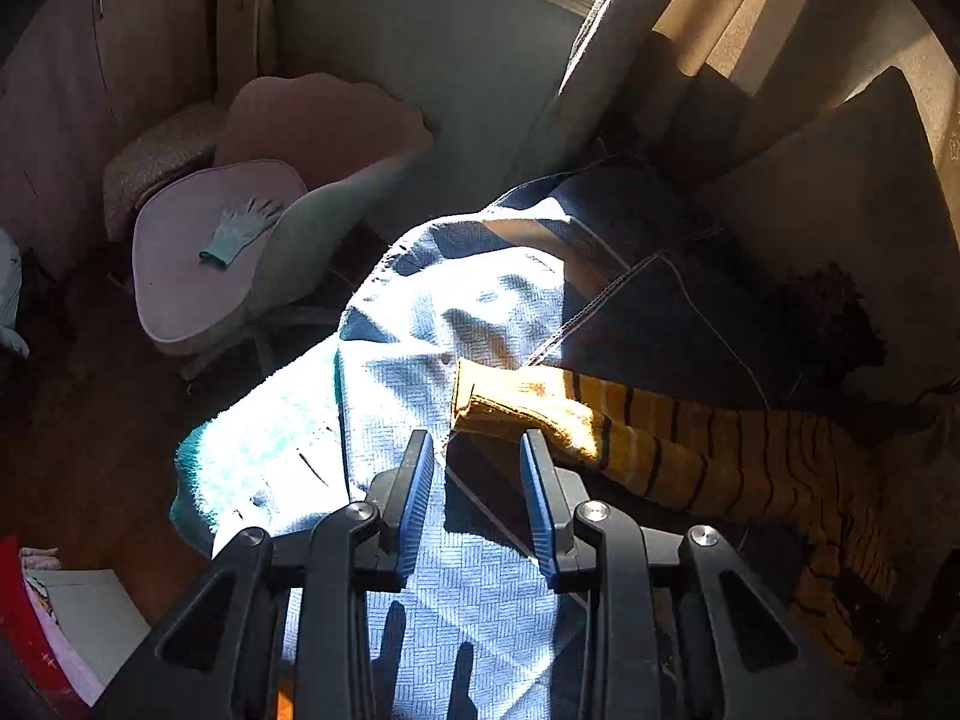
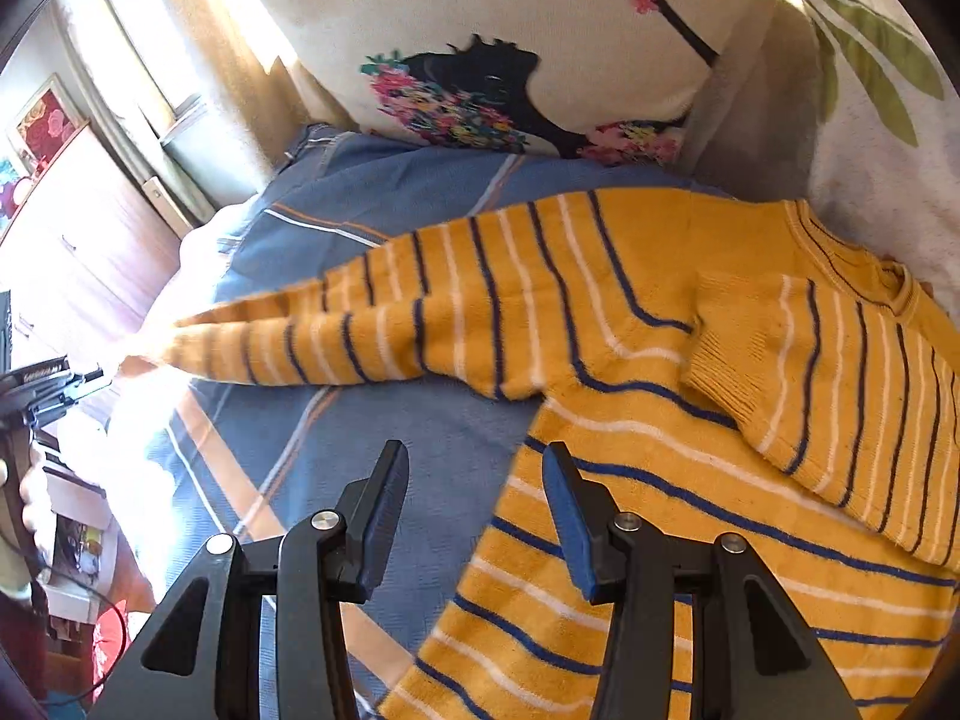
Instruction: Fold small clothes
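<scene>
A: Nearest in the right wrist view: right gripper (image 2: 474, 456) parted, nothing between the pads, hanging just over the near side edge of the striped yellow sweater (image 2: 648, 324). Probably placed there to take that hem edge for the next fold.

B: And the sweater itself?

A: Spread flat on the blue bedspread (image 2: 384, 438), neck toward the far right edge of the bed. Short-looking right sleeve (image 2: 774, 372) already doubled over the chest. Left sleeve (image 2: 360, 330) stretched straight out toward the sunlit left edge of the bed. Beyond it, a printed cushion (image 2: 540, 42) leaning at the head end.

B: Stretched out for what reason?

A: Likely so the cuff can be lifted and laid across the body, matching the other one.

B: Left wrist view now, near first.

A: Left gripper (image 1: 477, 441) with jaws apart, empty, right finger tip just beside the sleeve cuff (image 1: 516, 402), seemingly not clamped on it. Cuff lying on a pale blue woven cover (image 1: 414, 324), a teal towel (image 1: 264, 450) at the near left edge. Farther off, a pink chair (image 1: 198, 264) with a green glove (image 1: 240, 231) on its seat.

B: Differences between the views?

A: Whole garment, folded sleeve and neckline only from the right; cuff up close, towel and chair only from the left. Left gripper merely a dark shape at the far left margin of the right view, jaws unreadable there.
</scene>
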`<state>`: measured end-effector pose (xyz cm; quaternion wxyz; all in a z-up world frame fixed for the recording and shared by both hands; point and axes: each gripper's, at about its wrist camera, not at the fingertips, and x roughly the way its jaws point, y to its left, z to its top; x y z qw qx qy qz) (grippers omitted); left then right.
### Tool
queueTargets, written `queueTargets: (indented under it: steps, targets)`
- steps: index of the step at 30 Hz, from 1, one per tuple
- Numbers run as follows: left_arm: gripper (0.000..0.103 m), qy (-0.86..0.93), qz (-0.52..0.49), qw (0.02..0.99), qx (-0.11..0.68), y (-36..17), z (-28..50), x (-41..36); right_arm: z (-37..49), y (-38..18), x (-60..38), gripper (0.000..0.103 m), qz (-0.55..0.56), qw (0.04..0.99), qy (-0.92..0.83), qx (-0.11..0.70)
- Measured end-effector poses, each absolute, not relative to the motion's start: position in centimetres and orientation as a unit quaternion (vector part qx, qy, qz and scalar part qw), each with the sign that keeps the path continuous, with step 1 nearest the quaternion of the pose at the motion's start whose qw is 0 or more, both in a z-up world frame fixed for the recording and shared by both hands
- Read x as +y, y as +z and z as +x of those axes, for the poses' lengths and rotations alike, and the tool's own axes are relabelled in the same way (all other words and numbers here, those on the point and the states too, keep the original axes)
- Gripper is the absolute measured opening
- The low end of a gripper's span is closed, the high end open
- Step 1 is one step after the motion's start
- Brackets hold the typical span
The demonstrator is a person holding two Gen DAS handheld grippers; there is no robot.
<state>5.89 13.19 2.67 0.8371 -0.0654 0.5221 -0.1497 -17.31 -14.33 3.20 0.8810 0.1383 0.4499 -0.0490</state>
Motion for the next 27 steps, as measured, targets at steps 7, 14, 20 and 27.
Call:
queueTargets:
  steps: [7,14,20,27]
  targets:
    - [0.040,-0.115,-0.098,0.831,0.536,0.7,4.0,19.0,-12.3,5.0,-6.2,0.055,0.068,0.890,0.065,0.446]
    - [0.040,-0.082,-0.130,0.824,0.545,-0.9,0.2,24.8,-7.7,2.9,8.8,0.065,-0.159,0.874,0.177,0.423]
    - [0.040,-0.068,-0.158,0.822,0.542,-1.0,-1.1,27.5,-4.4,-1.2,15.7,0.064,-0.282,0.849,0.169,0.413]
    - [0.040,-0.103,-0.154,0.821,0.540,-0.5,-0.7,24.1,-2.5,2.0,9.7,0.008,-0.147,0.873,0.138,0.444]
